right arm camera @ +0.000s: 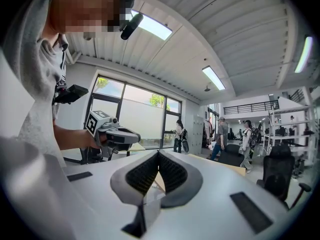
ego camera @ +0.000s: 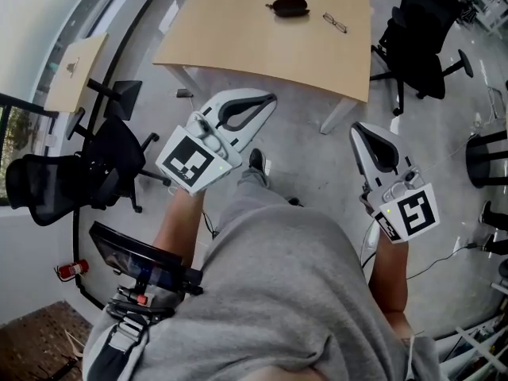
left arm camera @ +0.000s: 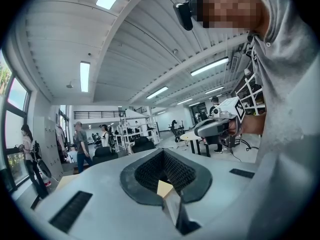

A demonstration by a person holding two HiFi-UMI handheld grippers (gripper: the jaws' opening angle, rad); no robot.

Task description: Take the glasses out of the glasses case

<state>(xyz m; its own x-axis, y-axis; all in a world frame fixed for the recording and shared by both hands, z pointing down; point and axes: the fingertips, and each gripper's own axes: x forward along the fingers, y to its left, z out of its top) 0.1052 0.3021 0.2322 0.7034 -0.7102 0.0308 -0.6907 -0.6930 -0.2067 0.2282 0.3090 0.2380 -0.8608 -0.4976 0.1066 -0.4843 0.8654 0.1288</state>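
Here, a dark case (ego camera: 288, 6) is lying on a pale wooden table (ego camera: 262, 46), and the glasses (ego camera: 335, 22) are resting on the bare top just right of it, not touching it. Well short of the table, the left gripper (ego camera: 267, 99) and right gripper (ego camera: 356, 128) are hanging over a grey floor (ego camera: 317, 173), each with its jaws pressed together on nothing. Black chairs (ego camera: 421, 46) are standing on either side. People are walking past tall windows (right arm camera: 135, 111) under strip lights (left arm camera: 84, 75).
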